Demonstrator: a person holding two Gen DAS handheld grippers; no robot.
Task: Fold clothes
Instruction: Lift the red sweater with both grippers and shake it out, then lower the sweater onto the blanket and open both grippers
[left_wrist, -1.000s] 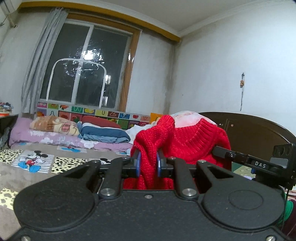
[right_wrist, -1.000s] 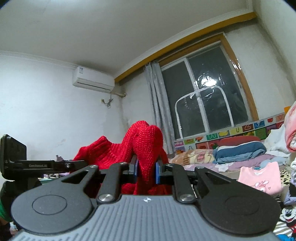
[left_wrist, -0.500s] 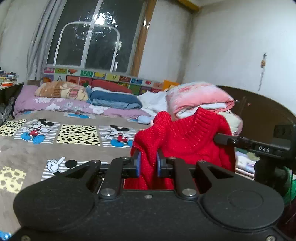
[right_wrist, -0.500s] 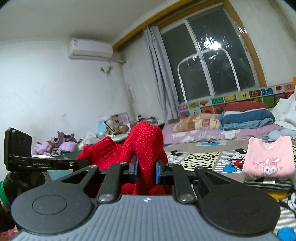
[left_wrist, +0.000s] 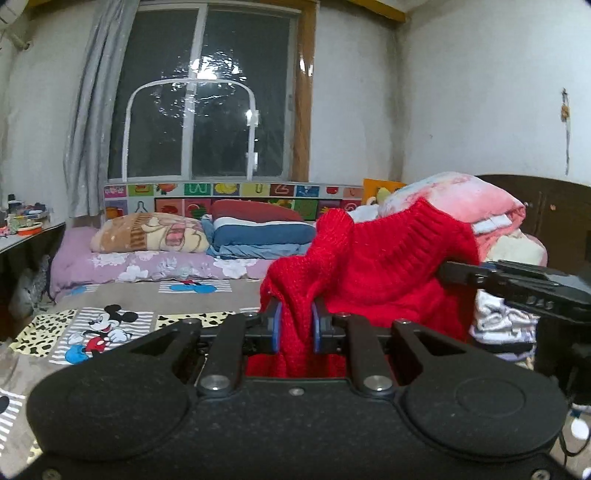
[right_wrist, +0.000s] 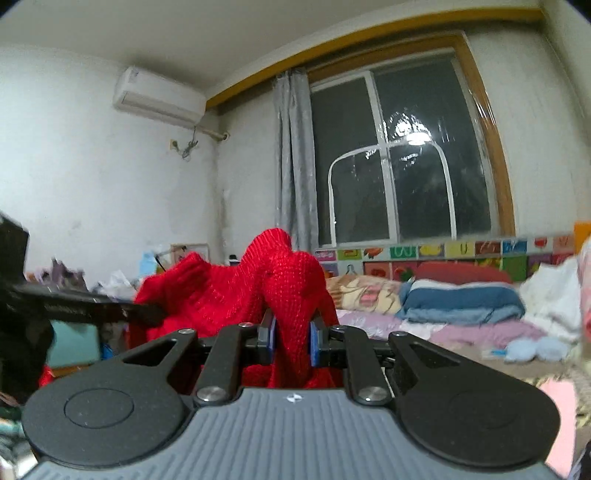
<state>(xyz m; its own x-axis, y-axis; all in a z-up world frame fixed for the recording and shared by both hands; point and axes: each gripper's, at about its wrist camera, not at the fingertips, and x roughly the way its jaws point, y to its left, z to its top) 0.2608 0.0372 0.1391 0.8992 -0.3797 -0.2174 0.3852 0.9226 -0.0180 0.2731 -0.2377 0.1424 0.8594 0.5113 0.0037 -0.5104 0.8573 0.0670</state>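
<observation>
The left gripper (left_wrist: 295, 326) and the right gripper (right_wrist: 291, 338) each pinch a bunched fold of the red sweater (left_wrist: 373, 266), which hangs stretched between them in the air above the bed (left_wrist: 147, 295).

Indoor lamplight fills the room evenly; it is dark outside the window (left_wrist: 207, 110), whose glass throws back a bright lamp glare. Fisheye bending curves walls and corners darken. The left view is sharp; the right view smears at its edges.
</observation>
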